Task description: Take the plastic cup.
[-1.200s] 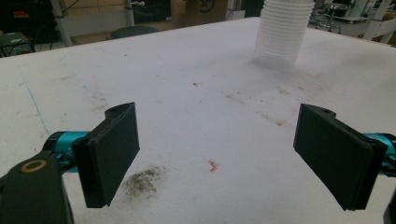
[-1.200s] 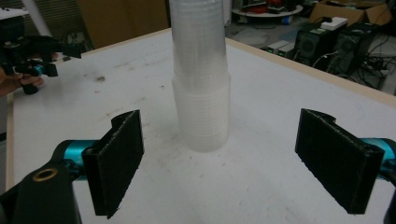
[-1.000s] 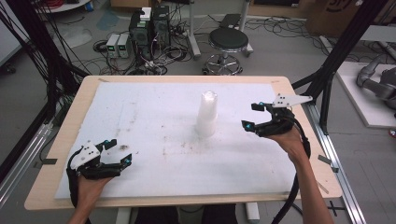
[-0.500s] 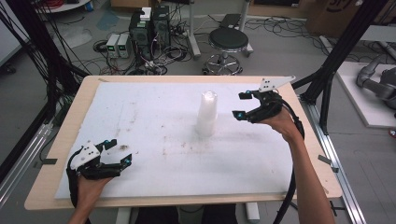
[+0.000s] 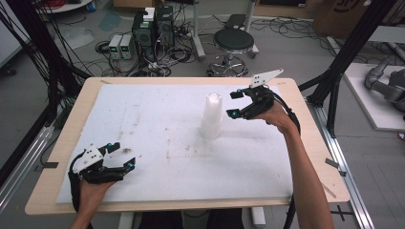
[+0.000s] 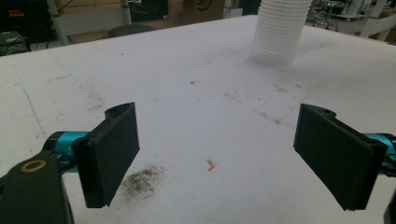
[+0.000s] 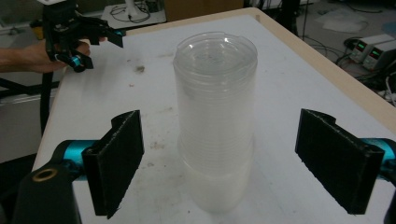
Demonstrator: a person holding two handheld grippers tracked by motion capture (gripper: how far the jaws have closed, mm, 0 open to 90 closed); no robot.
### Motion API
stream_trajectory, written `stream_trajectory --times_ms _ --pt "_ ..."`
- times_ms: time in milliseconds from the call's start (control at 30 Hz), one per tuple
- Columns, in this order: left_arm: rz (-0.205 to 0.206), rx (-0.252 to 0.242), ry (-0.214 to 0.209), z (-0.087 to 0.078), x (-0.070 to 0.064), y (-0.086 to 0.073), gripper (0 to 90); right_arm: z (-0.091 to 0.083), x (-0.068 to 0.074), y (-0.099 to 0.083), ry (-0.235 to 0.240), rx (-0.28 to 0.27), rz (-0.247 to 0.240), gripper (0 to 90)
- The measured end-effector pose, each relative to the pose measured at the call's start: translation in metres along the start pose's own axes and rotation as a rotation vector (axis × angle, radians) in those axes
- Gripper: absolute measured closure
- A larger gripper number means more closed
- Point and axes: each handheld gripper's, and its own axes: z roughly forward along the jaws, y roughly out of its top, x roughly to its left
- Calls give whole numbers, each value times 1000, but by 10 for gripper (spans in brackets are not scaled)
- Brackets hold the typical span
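A stack of clear plastic cups (image 5: 211,116) stands near the middle of the white foam sheet (image 5: 157,119) that covers the wooden table (image 5: 310,143), a little toward the far right part of the sheet. Its long axis runs straight up from the surface with no visible lean; in the right gripper view the stack (image 7: 215,121) has its rims nested closely one inside another, and the round end at the top points upward, though whether that end is a mouth or a base cannot be told. The wider foot of the stack rests flat on the sheet. The right gripper (image 5: 240,104) is held above the table just to the right of the stack's upper part, its jaws spread wide and facing the cups; in its own view the two black jaws stand on either side of the stack with clear space between each and the plastic, touching nothing. The left gripper (image 5: 120,156) sits low at the near left corner of the sheet, well apart from the cups, its jaws likewise wide apart with nothing between them. In the left gripper view a dark smudge (image 6: 140,179) and a small reddish scrap (image 6: 211,164) lie on the sheet between its jaws, with the stack (image 6: 280,30) far ahead.
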Motion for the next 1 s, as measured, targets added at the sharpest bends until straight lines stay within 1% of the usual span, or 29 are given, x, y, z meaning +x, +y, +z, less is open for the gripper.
stream_trajectory --times_ms 33,67,100,133,167,267,300,400,433,500,567,733,800,1000 --pt "2 0 -1 0 0 0 141 4 -1 4 15 10 -17 154" --pt "0 0 -1 0 0 0 141 4 -1 4 15 10 -17 154" --pt "1 2 -3 0 0 0 141 8 -3 8 32 -3 -25 154" --pt "3 5 -2 0 0 0 141 8 -3 8 32 -3 -25 154" --pt "3 5 -2 1 0 0 141 12 -6 9 40 7 -20 154" --pt "7 5 -3 0 0 0 141 16 -9 9 46 9 -26 153" --pt "7 5 -3 0 0 0 141 20 -11 9 57 4 -28 153" --pt "5 6 -2 1 0 0 141 23 -11 9 64 6 -28 153" --pt "5 7 -2 1 0 0 141 28 -11 9 66 7 -32 153" --pt "5 6 -2 1 0 0 141 30 -12 9 67 7 -38 153" --pt "5 5 -2 1 0 0 141 36 -12 8 83 4 -39 153" --pt "6 4 -4 1 0 0 141 42 -13 6 87 2 -28 153" --pt "4 5 -5 0 0 0 141 44 -14 6 81 4 -33 154" --pt "2 5 -8 1 0 0 141 48 -14 4 87 6 -13 154"
